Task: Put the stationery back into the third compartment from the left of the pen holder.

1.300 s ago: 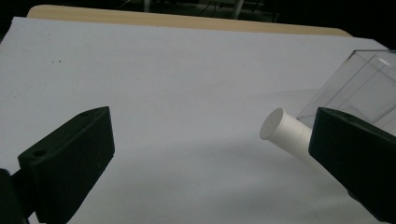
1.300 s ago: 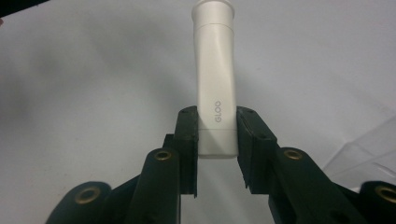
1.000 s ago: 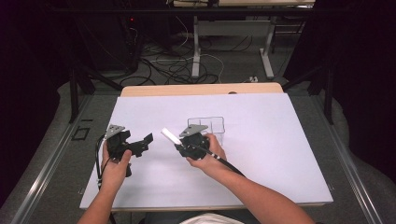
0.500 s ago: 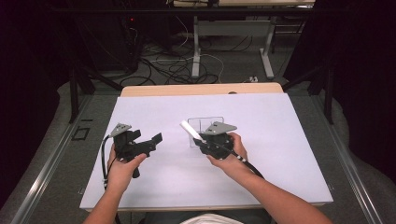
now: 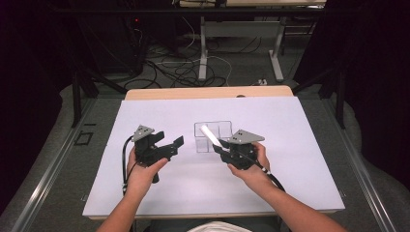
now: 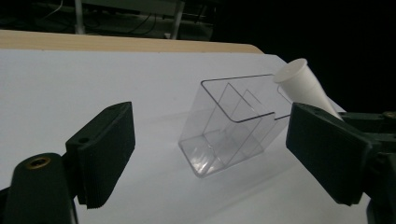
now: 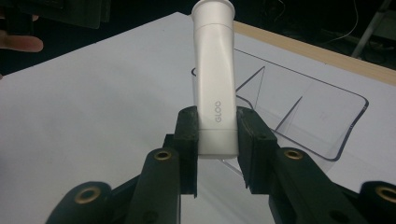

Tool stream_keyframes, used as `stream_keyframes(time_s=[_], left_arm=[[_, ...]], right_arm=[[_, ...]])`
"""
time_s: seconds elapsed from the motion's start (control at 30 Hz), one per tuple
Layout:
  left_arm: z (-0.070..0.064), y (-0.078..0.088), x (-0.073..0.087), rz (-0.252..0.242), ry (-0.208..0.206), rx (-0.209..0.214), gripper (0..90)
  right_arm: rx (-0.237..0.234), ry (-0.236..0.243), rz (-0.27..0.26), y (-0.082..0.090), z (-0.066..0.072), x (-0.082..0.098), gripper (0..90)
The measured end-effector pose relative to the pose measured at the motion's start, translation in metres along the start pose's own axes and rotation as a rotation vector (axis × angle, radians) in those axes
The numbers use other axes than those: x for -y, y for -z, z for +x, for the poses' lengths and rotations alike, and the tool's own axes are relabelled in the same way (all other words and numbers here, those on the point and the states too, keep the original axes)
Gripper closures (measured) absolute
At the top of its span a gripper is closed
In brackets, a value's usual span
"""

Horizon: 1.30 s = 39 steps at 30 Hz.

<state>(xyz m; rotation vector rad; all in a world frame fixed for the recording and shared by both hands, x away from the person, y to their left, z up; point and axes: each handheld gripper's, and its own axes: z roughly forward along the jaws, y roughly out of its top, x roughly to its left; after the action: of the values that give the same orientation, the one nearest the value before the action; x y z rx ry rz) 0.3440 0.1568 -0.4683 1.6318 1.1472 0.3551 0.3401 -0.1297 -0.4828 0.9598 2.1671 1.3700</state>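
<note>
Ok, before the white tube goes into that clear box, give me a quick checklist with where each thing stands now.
1. Grip on the white tube: ok, the right tool is clamped on its lower end.
2. Tube over the clear box: ok in the high view, its tip lies over the box.
3. Box upright, open top: ok, its dividers show and the compartments look empty.
4. Left tool out of the way: ok, it is open, left of the box, holding nothing.
5. Which compartment the tube is aimed at: cannot tell.
6. Tube cap shut: cannot tell.
</note>
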Motion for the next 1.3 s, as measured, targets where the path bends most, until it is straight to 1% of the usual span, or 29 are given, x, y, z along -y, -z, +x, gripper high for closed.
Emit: stream_keyframes(time_s=[0.03, 0.13, 0.17, 0.2, 0.23, 0.27, 0.3, 0.43, 0.53, 0.57, 0.6, 0.63, 0.67, 0.7, 0.73, 0.8, 0.9, 0.97, 1.0, 1.03, 1.07, 1.1, 1.13, 1.17, 1.2, 1.23, 1.27, 1.3], left_arm=[[-0.002, -0.002, -0.001, -0.001, 0.005, 0.009, 15.8], [-0.007, -0.005, -0.002, 0.001, 0.03, 0.039, 16.6], [-0.009, -0.007, -0.002, 0.003, 0.036, 0.05, 16.7], [-0.01, -0.008, -0.002, 0.006, 0.036, 0.057, 16.8], [-0.012, -0.009, -0.002, 0.009, 0.041, 0.061, 16.9], [-0.013, -0.01, -0.002, 0.012, 0.041, 0.066, 17.0], [-0.014, -0.011, -0.002, 0.013, 0.04, 0.068, 17.4], [-0.017, -0.015, -0.003, 0.027, 0.043, 0.09, 20.9], [-0.02, -0.019, -0.002, 0.045, 0.044, 0.096, 22.0], [-0.02, -0.021, -0.002, 0.051, 0.05, 0.102, 22.2], [-0.021, -0.022, -0.002, 0.06, 0.064, 0.108, 22.7], [-0.021, -0.023, -0.002, 0.071, 0.079, 0.111, 23.4], [-0.022, -0.024, -0.003, 0.08, 0.102, 0.121, 25.5], [-0.022, -0.025, -0.003, 0.094, 0.133, 0.141, 28.9], [-0.023, -0.026, -0.004, 0.105, 0.152, 0.155, 31.4], [-0.023, -0.029, -0.004, 0.109, 0.195, 0.178, 32.5], [-0.024, -0.033, -0.004, 0.118, 0.263, 0.207, 38.2], [-0.026, -0.037, -0.004, 0.122, 0.29, 0.236, 39.8], [-0.027, -0.039, -0.004, 0.129, 0.313, 0.25, 40.3], [-0.028, -0.041, -0.005, 0.137, 0.32, 0.254, 40.7], [-0.029, -0.042, -0.005, 0.15, 0.328, 0.26, 41.3], [-0.03, -0.045, -0.005, 0.153, 0.341, 0.269, 42.2], [-0.03, -0.047, -0.005, 0.169, 0.36, 0.276, 42.6], [-0.031, -0.048, -0.005, 0.172, 0.374, 0.275, 42.7], [-0.031, -0.051, -0.005, 0.163, 0.365, 0.271, 43.5], [-0.033, -0.052, -0.005, 0.159, 0.376, 0.267, 43.8], [-0.033, -0.053, -0.006, 0.164, 0.379, 0.271, 44.1], [-0.034, -0.055, -0.006, 0.159, 0.371, 0.272, 44.6]], right_arm=[[-0.001, -0.01, -0.002, -0.001, 0.0, 0.001, 71.3], [0.005, -0.01, 0.007, -0.002, -0.001, 0.002, 71.3], [0.006, -0.013, -0.008, -0.003, 0.0, 0.003, 71.2], [0.007, -0.009, 0.015, -0.002, 0.0, 0.003, 71.2], [0.01, -0.009, 0.001, -0.003, 0.0, 0.004, 71.3], [0.009, -0.007, 0.015, -0.003, 0.0, 0.003, 71.2], [0.009, -0.011, 0.002, -0.003, 0.0, 0.004, 71.2], [0.011, -0.007, -0.007, -0.003, 0.0, 0.004, 71.3], [0.018, -0.008, 0.002, -0.004, 0.0, 0.006, 71.2], [0.019, 0.001, -0.002, -0.005, -0.001, 0.006, 71.2], [0.016, 0.0, 0.011, -0.005, -0.001, 0.007, 71.2], [0.019, -0.004, 0.009, -0.005, -0.001, 0.007, 71.3], [0.02, -0.003, 0.008, -0.006, -0.001, 0.007, 71.2], [0.021, -0.005, 0.002, -0.006, -0.001, 0.008, 71.2], [0.023, -0.006, 0.004, -0.006, -0.001, 0.008, 71.2], [0.018, -0.006, 0.005, -0.006, -0.002, 0.008, 71.2], [0.018, -0.01, 0.004, -0.007, -0.002, 0.008, 71.2], [0.017, -0.01, 0.006, -0.007, -0.002, 0.008, 71.2], [0.016, -0.011, 0.008, -0.007, -0.002, 0.008, 71.2], [0.014, -0.008, 0.008, -0.007, -0.002, 0.008, 71.2], [0.013, -0.016, 0.011, -0.007, -0.001, 0.008, 71.2], [0.011, -0.014, 0.021, -0.006, 0.0, 0.007, 71.2], [0.012, -0.015, 0.008, -0.007, 0.001, 0.008, 71.2], [0.005, -0.014, 0.006, -0.007, 0.001, 0.007, 71.2], [0.002, -0.013, 0.017, -0.006, 0.002, 0.007, 71.2], [-0.001, -0.01, 0.005, -0.007, 0.003, 0.007, 71.2], [-0.003, -0.009, 0.003, -0.006, 0.004, 0.007, 71.2], [-0.009, -0.009, 0.002, -0.006, 0.006, 0.006, 71.2]])
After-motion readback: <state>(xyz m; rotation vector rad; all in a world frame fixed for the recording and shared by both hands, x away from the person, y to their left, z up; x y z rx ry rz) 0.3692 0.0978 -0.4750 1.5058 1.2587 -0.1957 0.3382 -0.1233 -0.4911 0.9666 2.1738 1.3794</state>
